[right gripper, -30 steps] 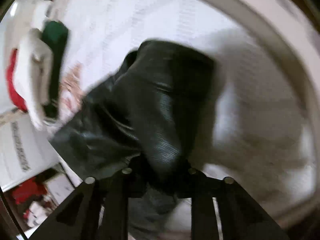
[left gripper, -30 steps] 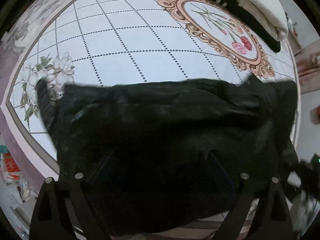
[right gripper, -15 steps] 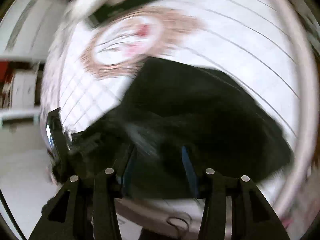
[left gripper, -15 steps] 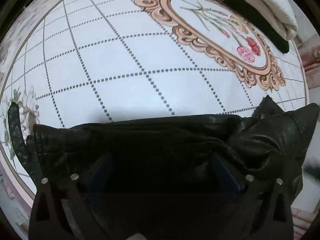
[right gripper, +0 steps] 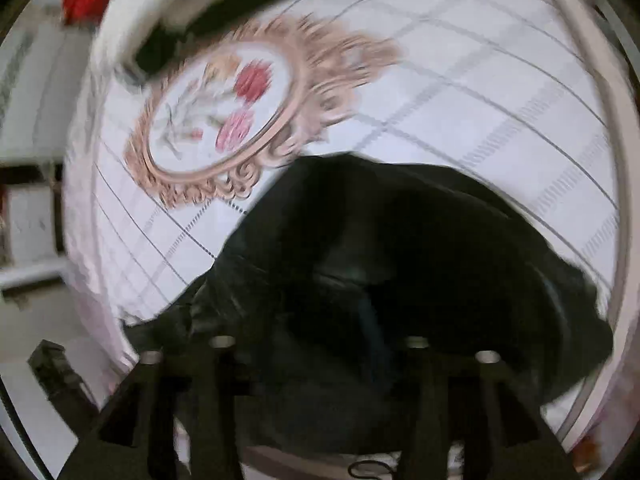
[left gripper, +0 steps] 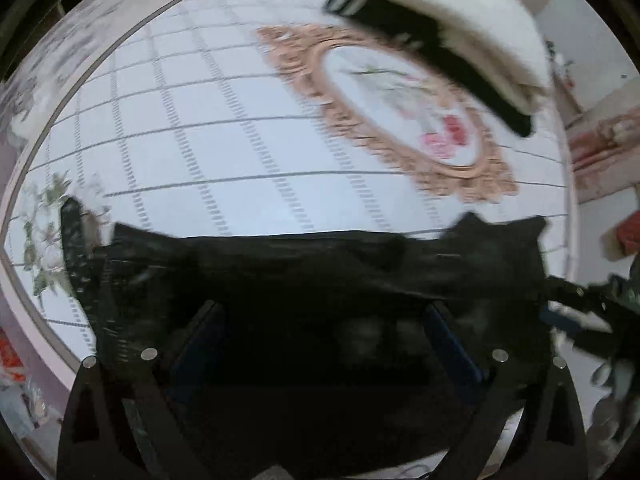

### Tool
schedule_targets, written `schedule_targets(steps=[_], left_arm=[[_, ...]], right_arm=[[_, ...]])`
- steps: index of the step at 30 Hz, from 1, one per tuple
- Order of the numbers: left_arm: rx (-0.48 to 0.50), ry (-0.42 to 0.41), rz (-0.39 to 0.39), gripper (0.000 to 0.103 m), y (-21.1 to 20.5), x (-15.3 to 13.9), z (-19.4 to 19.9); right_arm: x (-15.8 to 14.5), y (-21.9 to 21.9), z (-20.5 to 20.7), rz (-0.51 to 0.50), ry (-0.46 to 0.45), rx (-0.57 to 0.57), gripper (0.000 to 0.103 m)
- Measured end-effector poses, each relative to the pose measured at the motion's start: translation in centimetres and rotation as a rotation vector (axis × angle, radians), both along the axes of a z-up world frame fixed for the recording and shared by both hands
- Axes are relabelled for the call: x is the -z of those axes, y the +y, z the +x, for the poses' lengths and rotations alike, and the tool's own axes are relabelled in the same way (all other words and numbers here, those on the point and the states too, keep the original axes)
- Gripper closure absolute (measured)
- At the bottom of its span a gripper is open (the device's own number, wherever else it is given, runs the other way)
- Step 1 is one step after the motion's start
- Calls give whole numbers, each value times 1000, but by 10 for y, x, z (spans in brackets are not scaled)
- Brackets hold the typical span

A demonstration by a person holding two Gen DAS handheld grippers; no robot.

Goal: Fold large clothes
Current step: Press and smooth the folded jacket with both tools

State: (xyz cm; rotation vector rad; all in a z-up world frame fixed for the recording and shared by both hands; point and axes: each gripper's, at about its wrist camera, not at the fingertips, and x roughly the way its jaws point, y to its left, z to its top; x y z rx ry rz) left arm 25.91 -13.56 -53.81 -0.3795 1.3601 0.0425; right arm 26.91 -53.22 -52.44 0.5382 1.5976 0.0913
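So the thing being folded is a black leather-look jacket (left gripper: 320, 272), bunched in a long strip at the near edge of the round table with the white floral grid-pattern cloth (left gripper: 240, 140). From the right wrist view the same jacket (right gripper: 400, 248) sits in a humped mound just below the gold-framed flower medallion (right gripper: 224, 120).

The left gripper (left gripper: 320, 344) hangs right over the jacket with its jaws spread wide, nothing pinched between them as far as I can see. The right gripper (right gripper: 316, 340) has its jaws opening; the jacket is under and between the fingers, but the picture is dark and blurry there, and I don't see the pads pressing on it.

Handling guess: this stuff looks heavy-ish and thick, floppy but with some body, so folds will spring back and hump up instead of lying flat. The surface looks smooth, probably a bit slippery for two pads. I'd grab at a seam, hem or collar edge, not the smooth middle, one gripper at each end.

A folded pile of cream and black clothes (left gripper: 460, 40) sits at the far side, well apart.
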Motion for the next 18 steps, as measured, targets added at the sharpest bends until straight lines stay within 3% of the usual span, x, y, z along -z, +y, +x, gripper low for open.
schedule_targets(steps=[1, 3, 5, 8, 10, 12, 14, 16, 18], left_arm=[[16, -4, -13, 1, -11, 0, 3], [69, 18, 3, 1, -36, 14, 20], [113, 51, 70, 1, -48, 35, 29], [125, 85, 67, 0, -51, 58, 37], [129, 80, 61, 0, -49, 59, 37], [130, 73, 51, 0, -47, 58, 35], [123, 81, 37, 0, -44, 57, 35], [118, 97, 23, 0, -41, 54, 35], [129, 97, 23, 0, -41, 48, 32]], right_arm=[[-7, -19, -14, 14, -23, 52, 27], [-17, -54, -42, 12, -46, 150, 24], [-21, -87, -78, -4, -60, 243, 24], [-8, -122, -123, -28, -32, 297, 24], [13, -135, -146, -10, 6, 351, 24], [38, -140, -160, 69, 15, 415, 24], [61, -150, -166, 173, -34, 477, 22], [73, -149, -160, 221, -89, 497, 9], [77, -140, -146, 250, -150, 511, 9]])
